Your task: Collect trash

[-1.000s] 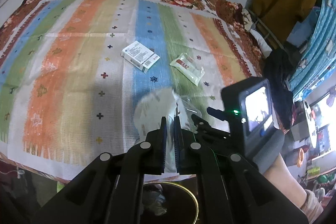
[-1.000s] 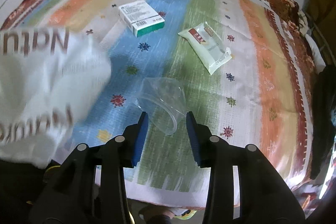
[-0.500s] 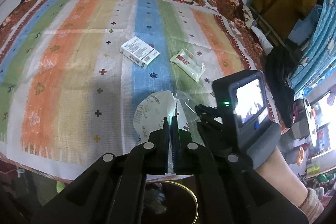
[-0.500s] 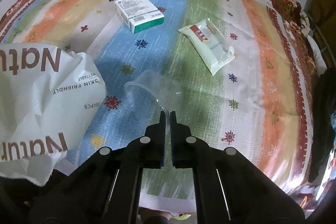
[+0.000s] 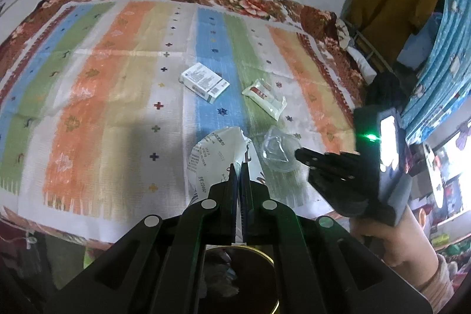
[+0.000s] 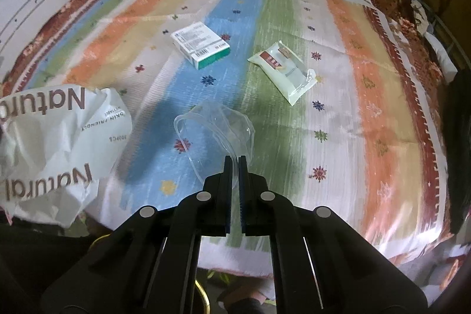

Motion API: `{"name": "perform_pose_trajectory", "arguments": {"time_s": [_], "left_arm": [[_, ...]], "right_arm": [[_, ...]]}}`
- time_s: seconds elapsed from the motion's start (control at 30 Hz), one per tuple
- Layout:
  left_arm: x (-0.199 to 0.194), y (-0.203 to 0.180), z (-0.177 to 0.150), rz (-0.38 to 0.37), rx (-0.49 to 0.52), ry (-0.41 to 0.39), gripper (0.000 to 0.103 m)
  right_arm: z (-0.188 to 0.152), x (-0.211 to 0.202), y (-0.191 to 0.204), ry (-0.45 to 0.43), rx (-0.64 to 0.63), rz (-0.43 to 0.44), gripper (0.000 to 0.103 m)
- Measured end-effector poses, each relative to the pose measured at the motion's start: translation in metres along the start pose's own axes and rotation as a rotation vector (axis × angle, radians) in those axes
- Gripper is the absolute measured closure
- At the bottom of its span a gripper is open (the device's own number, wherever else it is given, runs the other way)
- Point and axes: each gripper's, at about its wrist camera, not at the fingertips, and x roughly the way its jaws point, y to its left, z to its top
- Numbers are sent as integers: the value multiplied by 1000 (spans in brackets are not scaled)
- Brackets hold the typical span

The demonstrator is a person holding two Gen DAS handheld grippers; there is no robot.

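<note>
Fingers of the right hand-held gripper are pinched together on the rim of a clear plastic cup, which hangs out ahead of the tips above the bed. Beside it, to its left, the left hand-held gripper is clamped on a crumpled white wrapper that juts up past its fingers. Below and behind both, a round bin with a yellow rim sits at the edge of the bed. Farther ahead of the right one lie a small white and green box and, to that box's right, a sealed snack packet, both untouched. The cup's wall looks thin and slippery, so a grip on the rim alone could let it buckle or slide free on the way back to the bin. The wrapper is light and may catch on the fingers when released.
</note>
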Motion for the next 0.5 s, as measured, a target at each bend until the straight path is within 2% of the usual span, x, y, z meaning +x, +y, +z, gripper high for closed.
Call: {"name": "perform_pose_trajectory", "arguments": {"time_s": [0.2,0.3,0.5], "left_arm": [[-25,1,-19,-47,10,-42,102],[-34,1,-31,-73,13,-54,102],[-49,-1,-51,-99,41,-83,102]], "right_arm": [[-9,-34,-5,-50,27,38,100],[-19,-47,-10,-57,79,92,100],[-42,-70,0,-90,103,151,100]]}}
